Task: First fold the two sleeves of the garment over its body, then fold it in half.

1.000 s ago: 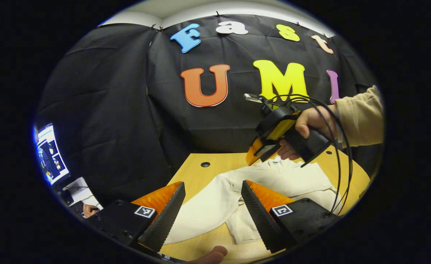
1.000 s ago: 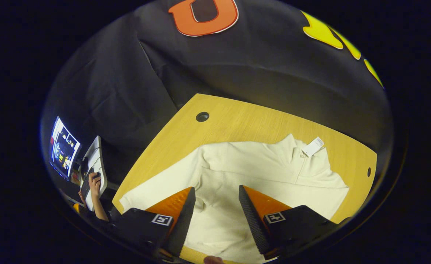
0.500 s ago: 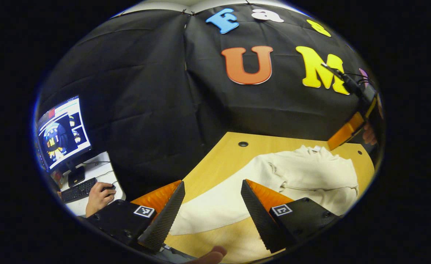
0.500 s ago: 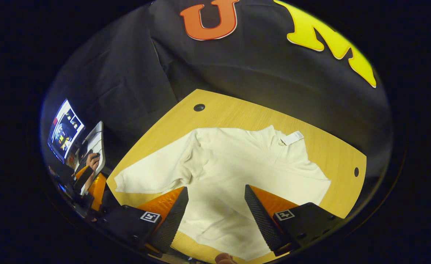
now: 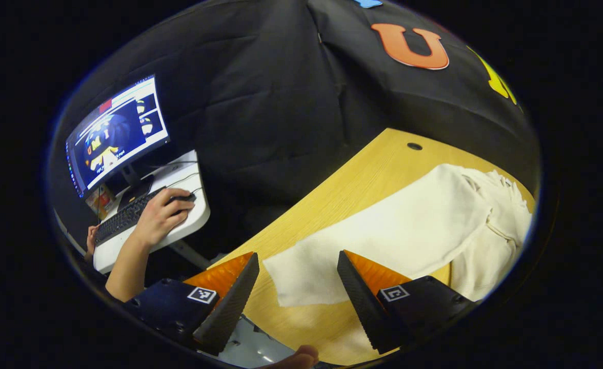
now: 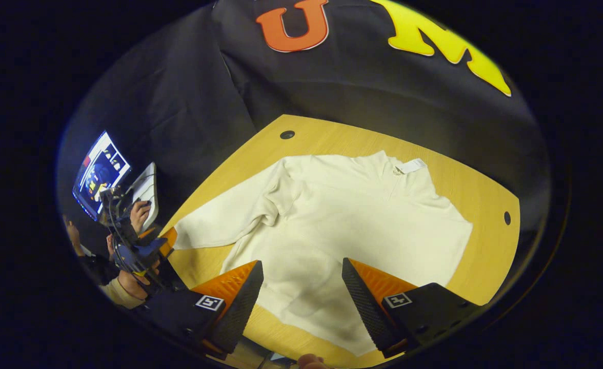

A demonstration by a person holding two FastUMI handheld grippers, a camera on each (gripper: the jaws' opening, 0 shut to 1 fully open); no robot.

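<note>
A cream long-sleeved garment (image 6: pixel 342 215) lies flat on the wooden table (image 6: pixel 486 184), collar and white tag (image 6: pixel 411 165) toward the wall. One sleeve (image 6: pixel 214 225) stretches out to the left. My left gripper (image 5: pixel 296 255) is open, low over the table's near-left edge, with that sleeve's cuff end (image 5: pixel 306 277) lying between its fingers, not gripped. The garment's body (image 5: pixel 491 225) bunches off to the right. My right gripper (image 6: pixel 301 261) is open above the garment's lower hem, holding nothing. The left gripper (image 6: pixel 150 248), in a hand, shows by the sleeve end.
Cable holes (image 6: pixel 286 135) (image 6: pixel 506 218) mark the table's far corners. Left of the table stands a small white desk with a monitor (image 5: pixel 117 133) and keyboard (image 5: pixel 127 218), where a person's hand (image 5: pixel 163 215) rests on a mouse. The black cloth wall stands behind the table.
My left gripper has swung left and down to the outstretched sleeve's end. The right gripper has drawn back from the garment, which now shows whole. Both stayed open.
</note>
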